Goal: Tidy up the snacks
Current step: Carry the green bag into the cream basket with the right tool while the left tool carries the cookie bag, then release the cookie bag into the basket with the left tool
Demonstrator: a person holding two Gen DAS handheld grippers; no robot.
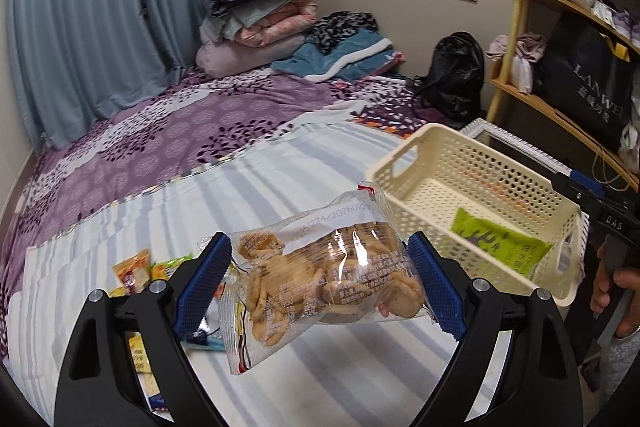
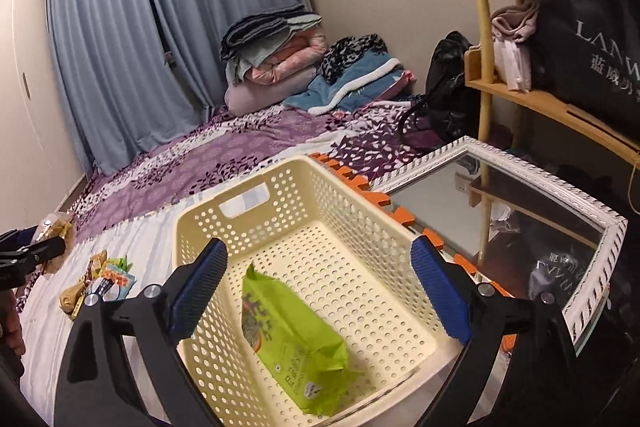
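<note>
The left tool [image 1: 320, 281] grips one biscuit bag [image 1: 324, 283]; the right tool [image 2: 320, 291] gapes wide above one basket [image 2: 280, 179] holding one green packet [image 2: 292, 343].

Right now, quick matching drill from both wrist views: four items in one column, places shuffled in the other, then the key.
1. cookie bag
2. green pack
3. snack pile
4. mirror

A. inside the basket
B. between the left gripper pads
C. beside the basket, by the shelf
D. loose on the striped sheet

Pairs: 1-B, 2-A, 3-D, 4-C
</note>
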